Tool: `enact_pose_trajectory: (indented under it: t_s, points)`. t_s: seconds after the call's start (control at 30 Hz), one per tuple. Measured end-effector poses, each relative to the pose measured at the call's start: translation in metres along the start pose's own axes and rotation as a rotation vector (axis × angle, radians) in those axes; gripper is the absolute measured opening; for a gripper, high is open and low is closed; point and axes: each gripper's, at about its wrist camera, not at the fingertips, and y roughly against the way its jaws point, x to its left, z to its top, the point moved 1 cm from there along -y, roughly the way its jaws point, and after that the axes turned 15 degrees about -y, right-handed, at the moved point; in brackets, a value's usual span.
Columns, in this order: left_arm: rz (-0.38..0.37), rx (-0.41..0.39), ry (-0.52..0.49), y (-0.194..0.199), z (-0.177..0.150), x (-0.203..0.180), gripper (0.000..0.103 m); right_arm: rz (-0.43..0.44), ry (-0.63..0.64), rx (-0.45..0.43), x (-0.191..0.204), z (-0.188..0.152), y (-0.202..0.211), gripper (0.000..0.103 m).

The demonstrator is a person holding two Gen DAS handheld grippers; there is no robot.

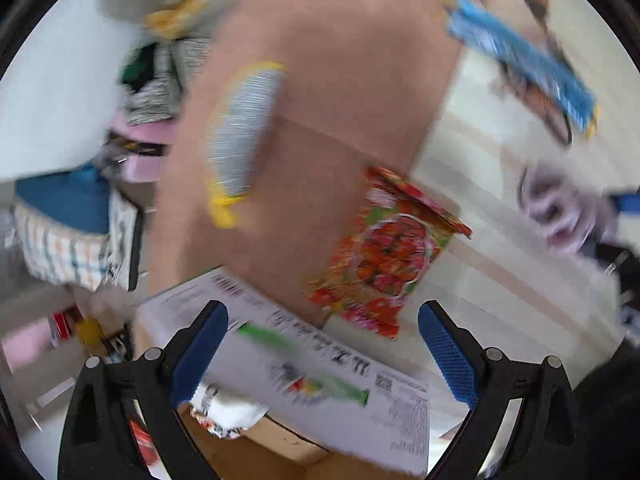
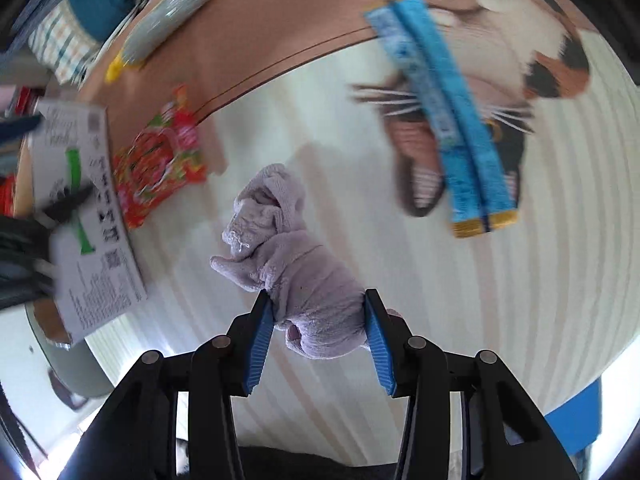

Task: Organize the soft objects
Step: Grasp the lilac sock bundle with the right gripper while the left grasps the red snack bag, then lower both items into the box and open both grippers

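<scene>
My right gripper is shut on a bunched lilac fleece sock and holds it over the striped cream tablecloth. The sock also shows blurred in the left wrist view at the right. My left gripper is open and empty above the white flap of a cardboard box. A red snack packet lies just past it, also in the right wrist view. A grey sock with yellow toe lies on the brown surface. A blue folded towel lies to the right.
The open cardboard box stands at the table's left edge with packets inside. A pile of clothes and a checked basket sit to the left beyond the table. A cat picture is printed on the cloth under the towel.
</scene>
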Motion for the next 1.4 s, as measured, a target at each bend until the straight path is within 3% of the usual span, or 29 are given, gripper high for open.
enact_pose_trajectory:
  t_s: [0.13, 0.3, 0.37, 0.47, 0.67, 0.7, 0.73, 0.87, 1.1, 1.27, 1.4]
  points:
    - [-0.046, 0.097, -0.08, -0.038, 0.022, -0.016, 0.097, 0.01, -0.052, 0.005, -0.013, 0.013, -0.006, 0.047]
    - [-0.032, 0.147, -0.112, -0.064, 0.031, -0.025, 0.096, -0.022, -0.019, 0.053, -0.013, 0.017, -0.018, 0.05]
    - [-0.045, 0.153, -0.085, -0.069, 0.031, -0.023, 0.083, -0.025, 0.01, 0.044, -0.01, 0.016, -0.018, 0.056]
    - [-0.149, 0.125, -0.015, -0.067, 0.028, -0.017, 0.064, -0.056, 0.043, 0.006, -0.004, 0.016, -0.016, 0.061]
    - [-0.146, 0.055, 0.089, -0.058, 0.019, -0.016, 0.048, -0.057, 0.083, 0.024, 0.01, 0.022, -0.034, 0.06]
    - [-0.156, 0.034, 0.115, -0.054, 0.013, -0.015, 0.044, -0.064, 0.085, 0.02, 0.012, 0.022, -0.036, 0.058]
    - [-0.167, 0.019, 0.141, -0.05, 0.011, -0.013, 0.044, -0.065, 0.092, -0.006, 0.014, 0.02, -0.034, 0.039]
    - [-0.187, -0.048, 0.233, -0.03, -0.002, -0.007, 0.043, -0.043, 0.03, -0.036, 0.013, 0.015, -0.018, 0.039]
    - [-0.267, -0.236, 0.511, 0.029, -0.066, 0.019, 0.042, 0.098, 0.014, -0.119, 0.005, -0.006, 0.063, 0.039]
    - [-0.39, -0.349, 0.708, 0.066, -0.136, 0.035, 0.042, 0.199, 0.088, -0.175, 0.062, -0.044, 0.112, 0.039]
    - [-0.327, -0.364, 0.855, 0.082, -0.221, 0.038, 0.042, 0.256, 0.187, -0.18, 0.133, -0.08, 0.132, 0.039]
